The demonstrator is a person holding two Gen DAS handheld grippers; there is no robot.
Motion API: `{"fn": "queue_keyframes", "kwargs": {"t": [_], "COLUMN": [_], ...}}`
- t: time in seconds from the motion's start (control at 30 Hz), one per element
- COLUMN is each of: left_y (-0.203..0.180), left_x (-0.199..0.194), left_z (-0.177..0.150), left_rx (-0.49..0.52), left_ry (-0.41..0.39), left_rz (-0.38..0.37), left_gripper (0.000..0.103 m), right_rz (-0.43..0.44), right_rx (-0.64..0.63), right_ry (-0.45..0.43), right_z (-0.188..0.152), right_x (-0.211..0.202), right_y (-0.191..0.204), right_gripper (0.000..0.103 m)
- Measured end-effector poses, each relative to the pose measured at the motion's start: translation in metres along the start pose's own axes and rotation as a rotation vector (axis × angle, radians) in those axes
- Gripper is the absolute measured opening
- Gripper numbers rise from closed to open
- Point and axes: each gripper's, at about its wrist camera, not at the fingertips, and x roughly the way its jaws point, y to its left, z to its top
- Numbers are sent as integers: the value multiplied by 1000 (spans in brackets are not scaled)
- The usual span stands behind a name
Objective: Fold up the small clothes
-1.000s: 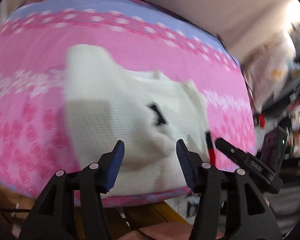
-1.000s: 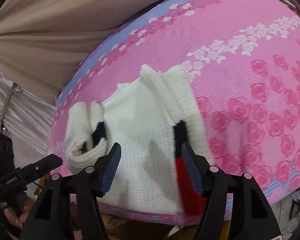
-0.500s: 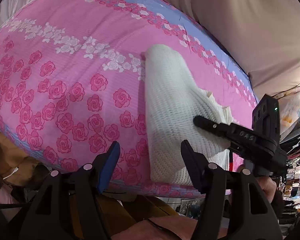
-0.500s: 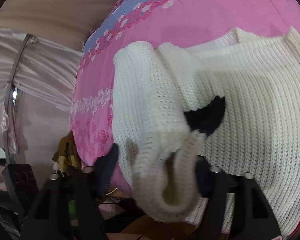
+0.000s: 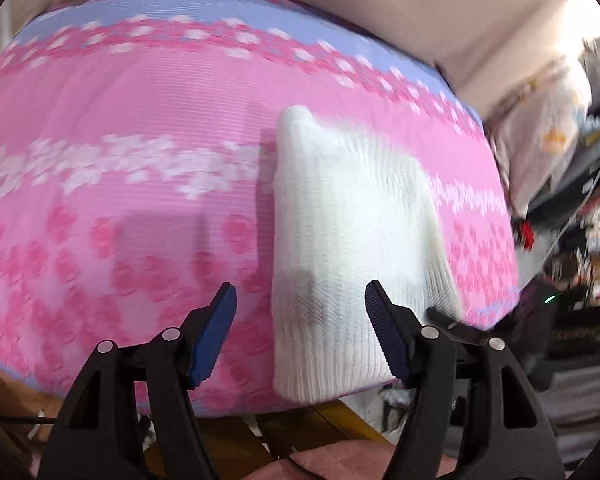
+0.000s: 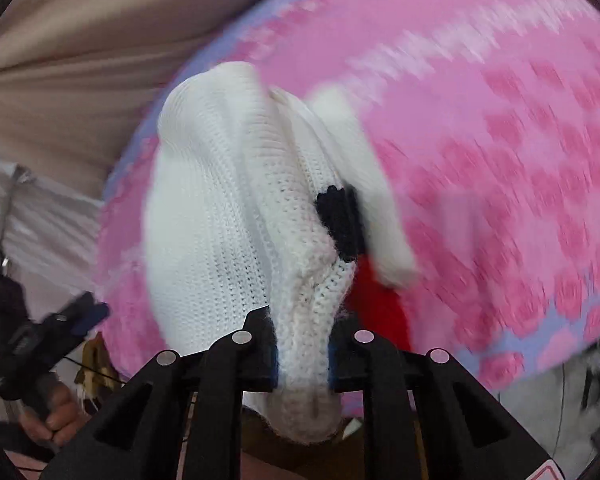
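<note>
A white knit sweater lies folded into a narrow strip on the pink rose-print cover. My left gripper hovers over its near end. Its jaws are opening; the knit shows between them, but the pads do not touch it. In the right wrist view my right gripper is closing on a bunched fold of the sweater, and the pads press on the knit. A black patch and a red patch show on the lifted cloth. The left gripper appears at the left, held by a hand.
Beige cloth hangs behind the pink cover. A pale printed bag and cluttered dark shelves stand at the right. Brown wood shows below the cover's near edge.
My right gripper has shut on a bunched fold of the sweater and lifted it. The left jaws have widened, and the left view has swung back over the sweater's near end.
</note>
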Motion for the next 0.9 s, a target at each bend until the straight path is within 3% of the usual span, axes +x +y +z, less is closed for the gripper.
{"fn": "queue_keyframes", "kwargs": {"t": [0.07,0.13,0.27,0.4,0.47,0.63,0.7,0.83,0.9], "left_y": [-14,-27,-37,-29,-27,-20,-20,-15,-13], "left_x": [13,27,52,62,66,66,63,63,72], "left_z": [1,1,0,0,-2,3,4,8,8], "left_rx": [46,76,93,90,90,54,52,37,31], "left_ry": [22,44,99,95,96,100,85,62,80], "left_rz": [-1,10,64,102,117,108,118,125,136], "left_gripper": [66,69,69,69,69,69,69,73,73], "right_rz": [83,138,97,87,105,33,21,81,36], "right_rx": [90,135,70,52,37,-57,-106,-185,-182], "right_ry": [-7,-20,-50,-112,-107,-67,-72,-242,-220], "right_z": [-10,-11,4,28,45,73,77,76,80], "right_x": [4,1,-12,-24,-20,20,24,-30,-20], "right_y": [-22,-26,-16,-11,-8,21,34,62,54], "right_gripper": [18,27,34,58,59,58,23,17,17]}}
